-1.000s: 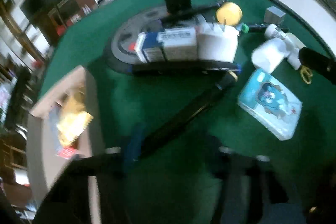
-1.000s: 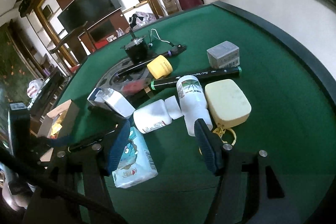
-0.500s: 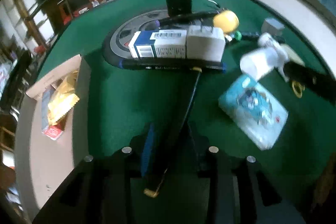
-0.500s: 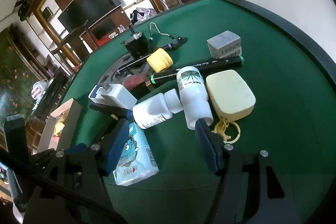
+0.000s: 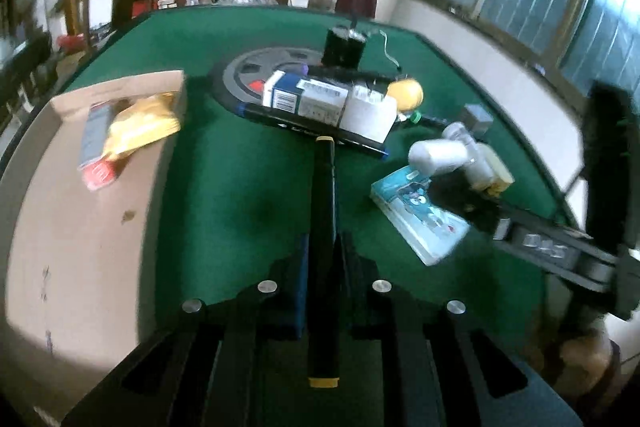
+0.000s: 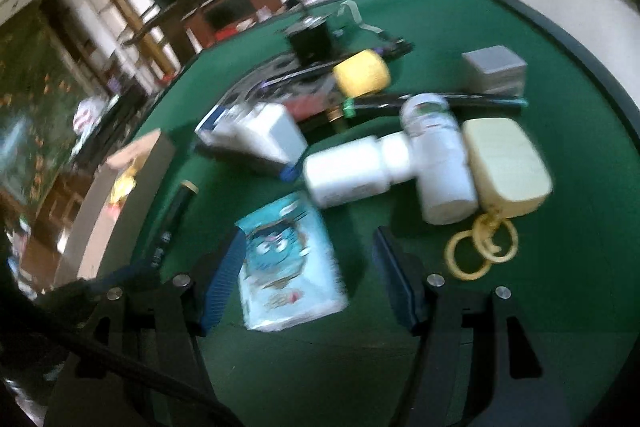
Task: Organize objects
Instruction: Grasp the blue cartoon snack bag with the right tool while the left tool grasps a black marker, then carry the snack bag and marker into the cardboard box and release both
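The left gripper (image 5: 322, 259) was clamped on a black marker (image 5: 325, 227) with yellow end caps, the pen running straight ahead between its fingers, one cap sticking out behind them and the other pointing toward the clutter. To that gripper's left sat an open cardboard box (image 5: 80, 211) holding a gold packet (image 5: 140, 125) and a flat red-and-grey pack (image 5: 96, 143). Ahead of the marker's tip, a second black marker (image 5: 312, 127) with blue ends lay crosswise on the green desk (image 5: 224, 195), with a blue-and-white carton (image 5: 304, 97) and a white box (image 5: 366, 117) just behind it.

The right gripper (image 6: 310, 283) stood wide open, low over the desk, its blue-padded fingers (image 6: 222, 283) either side of a light-blue tissue pack (image 6: 288, 263); the pack lay between them nearer the left finger, and contact could not be judged. Just ahead of this gripper two white bottles (image 6: 352, 179) lay on their sides, touching. Right of them lay a cream case (image 6: 506, 167) with yellow rings (image 6: 480, 251) trailing toward the gripper. Farther ahead were a yellow roll (image 6: 362, 73), a green-capped marker (image 6: 432, 101), and a grey box (image 6: 494, 69). The held marker showed off to the right gripper's left.
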`<state>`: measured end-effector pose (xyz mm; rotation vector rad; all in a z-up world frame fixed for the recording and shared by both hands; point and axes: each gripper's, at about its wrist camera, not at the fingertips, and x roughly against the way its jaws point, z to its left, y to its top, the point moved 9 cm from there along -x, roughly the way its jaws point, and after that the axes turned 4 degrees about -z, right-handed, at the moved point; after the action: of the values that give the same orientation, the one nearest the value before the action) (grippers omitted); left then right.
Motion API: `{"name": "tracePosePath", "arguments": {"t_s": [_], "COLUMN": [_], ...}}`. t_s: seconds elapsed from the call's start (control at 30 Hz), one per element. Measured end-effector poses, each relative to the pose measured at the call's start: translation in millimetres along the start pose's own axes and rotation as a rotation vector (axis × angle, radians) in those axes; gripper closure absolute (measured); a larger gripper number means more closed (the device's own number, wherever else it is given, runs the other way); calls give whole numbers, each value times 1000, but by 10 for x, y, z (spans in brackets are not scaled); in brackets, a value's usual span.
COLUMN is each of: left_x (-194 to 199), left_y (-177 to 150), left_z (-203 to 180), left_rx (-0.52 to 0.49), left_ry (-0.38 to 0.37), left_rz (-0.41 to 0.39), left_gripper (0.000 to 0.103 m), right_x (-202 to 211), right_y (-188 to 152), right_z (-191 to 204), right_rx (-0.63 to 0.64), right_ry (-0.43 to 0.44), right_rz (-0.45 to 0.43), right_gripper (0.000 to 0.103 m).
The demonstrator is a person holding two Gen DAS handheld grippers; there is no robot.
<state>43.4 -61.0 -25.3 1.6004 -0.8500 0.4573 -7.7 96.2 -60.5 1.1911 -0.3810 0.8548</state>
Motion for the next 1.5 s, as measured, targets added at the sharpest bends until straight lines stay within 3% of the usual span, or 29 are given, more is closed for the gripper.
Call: {"name": "tracePosePath", "arguments": {"t_s": [0.13, 0.3, 0.4, 0.5, 0.7, 0.77, 0.9, 1.03, 1.13, 1.33, 1.5], "left_x": [258, 458, 561, 677, 1016, 1113, 1146, 934, 636, 257, 39], "left_y": [-42, -6, 14, 35, 234, 380, 711, 866, 847, 695, 575], "left_z": [62, 151, 231, 335, 675, 867, 1282, 1739, 2127, 2606, 2851], "left_rx": [34, 76, 87, 117, 178, 171, 156, 186, 228, 355, 425], "left_ry": [-37, -77, -73, -80, -86, -48, 39, 111, 181, 183, 183], "left_rz": [-36, -73, -97, -122, -186, -203, -214, -168, -116, -66, -29], "left_gripper": [91, 91, 91, 91, 91, 91, 91, 91, 91, 91, 91], "right_x": [-141, -291, -352, -333, -67, 76, 124, -157, -440, -1212, -1579], "right_y": [-84, -101, -130, -155, 18, 180, 448, 624, 557, 343, 252], "right_z": [93, 226, 312, 325, 459, 695, 1186, 1768, 2113, 2670, 2794], "right_rx": [62, 176, 267, 268, 113, 52, -3, -101, -128, -193, -197], "right_ry": [-37, -138, -221, -210, -15, 128, 299, 438, 464, 472, 415], "right_rz": [78, 112, 128, 133, 109, 97, 117, 196, 251, 371, 396], "right_gripper": [38, 37, 54, 58, 60, 60, 59, 59, 59, 59, 59]}}
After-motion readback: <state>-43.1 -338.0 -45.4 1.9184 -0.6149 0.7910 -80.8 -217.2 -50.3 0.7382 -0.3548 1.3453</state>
